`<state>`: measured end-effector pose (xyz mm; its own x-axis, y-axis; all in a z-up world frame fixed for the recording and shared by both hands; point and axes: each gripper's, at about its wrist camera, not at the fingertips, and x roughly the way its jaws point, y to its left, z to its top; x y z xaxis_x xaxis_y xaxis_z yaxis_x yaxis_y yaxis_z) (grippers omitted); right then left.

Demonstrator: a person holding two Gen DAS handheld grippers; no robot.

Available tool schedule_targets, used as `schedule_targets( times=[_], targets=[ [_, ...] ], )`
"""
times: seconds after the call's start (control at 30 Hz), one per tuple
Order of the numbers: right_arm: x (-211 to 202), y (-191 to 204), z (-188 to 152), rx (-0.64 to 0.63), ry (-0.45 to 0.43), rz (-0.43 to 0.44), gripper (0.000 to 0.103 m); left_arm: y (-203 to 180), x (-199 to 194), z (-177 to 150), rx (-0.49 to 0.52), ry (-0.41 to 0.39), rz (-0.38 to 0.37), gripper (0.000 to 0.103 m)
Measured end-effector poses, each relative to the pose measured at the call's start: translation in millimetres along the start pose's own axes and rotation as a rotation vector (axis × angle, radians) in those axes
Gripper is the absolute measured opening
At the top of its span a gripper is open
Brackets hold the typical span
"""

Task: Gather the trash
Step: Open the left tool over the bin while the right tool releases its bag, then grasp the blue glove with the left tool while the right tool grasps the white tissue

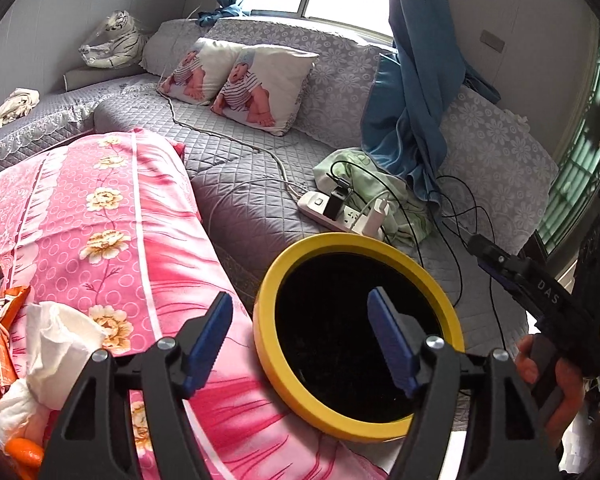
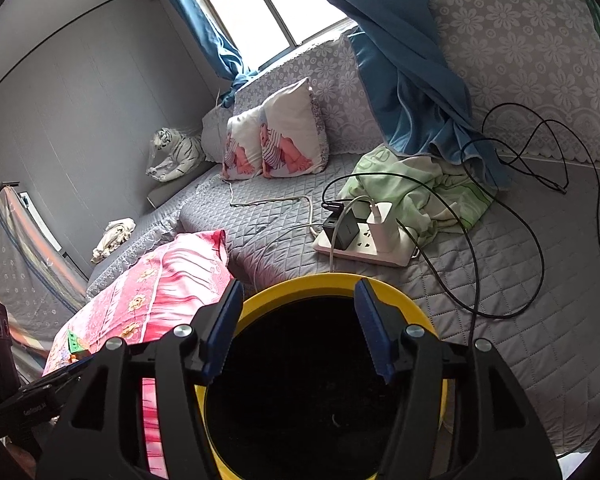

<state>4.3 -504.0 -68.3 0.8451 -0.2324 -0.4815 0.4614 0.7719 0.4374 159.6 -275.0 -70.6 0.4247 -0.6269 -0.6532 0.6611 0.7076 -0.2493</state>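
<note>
A: Both hand-held grippers are empty with their blue pads spread apart: the left gripper (image 1: 300,344) hangs over the pink floral quilt (image 1: 112,216), and the right gripper (image 2: 298,328) hovers straight above the round yellow-rimmed bin with a black inside (image 2: 320,392).

B: How far along does the job look?

A: Early or mid-way, I'd judge. Neither gripper carries anything, and trash lies uncollected on the quilt. The bin's inside is too dark to tell what it holds.

B: Going from big to small, where is everything?

A: The grey quilted sofa (image 1: 260,208) stretches ahead of both grippers. The pink quilt lies under and to the left of the left gripper. The bin sits just ahead and right of the left gripper's pads, leaning on the quilt's edge. The crumpled white tissue (image 1: 60,340) lies left of the left gripper, close beside its left finger. The orange wrappers (image 1: 0,344) lie further left, at the view's edge.

B: So what's left?

A: Probably the left gripper swings left, closes on the tissue, then the wrappers, and drops each into the bin.
</note>
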Motion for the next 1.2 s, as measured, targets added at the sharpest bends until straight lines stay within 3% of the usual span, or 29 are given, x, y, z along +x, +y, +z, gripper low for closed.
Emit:
schedule_targets(
  times=[0.17, 0.27, 0.33, 0.5, 0.7, 0.87, 1.2],
  targets=[
    [-10, 24, -3, -0.060, -0.005, 0.071, 0.058, 13, -40, 0, -0.008, -0.062, 0.037, 0.072],
    [-13, 43, -7, -0.102, 0.001, 0.129, 0.063, 27, -66, -4, -0.022, -0.091, 0.064, 0.077],
    [-14, 58, -12, -0.141, 0.013, 0.156, 0.063, 38, -85, -10, -0.037, -0.109, 0.084, 0.086],
    [-12, 96, -26, -0.227, 0.047, 0.242, 0.068, 75, -130, -26, -0.103, -0.153, 0.149, 0.094],
    [-4, 138, -47, -0.319, 0.100, 0.325, 0.071, 122, -185, -52, -0.137, -0.224, 0.319, 0.095],
    [8, 168, -64, -0.376, 0.159, 0.369, 0.072, 168, -215, -79, -0.225, -0.237, 0.406, 0.095],
    [32, 224, -95, -0.486, 0.245, 0.472, 0.076, 235, -235, -141, -0.337, -0.230, 0.463, 0.095]
  ],
)
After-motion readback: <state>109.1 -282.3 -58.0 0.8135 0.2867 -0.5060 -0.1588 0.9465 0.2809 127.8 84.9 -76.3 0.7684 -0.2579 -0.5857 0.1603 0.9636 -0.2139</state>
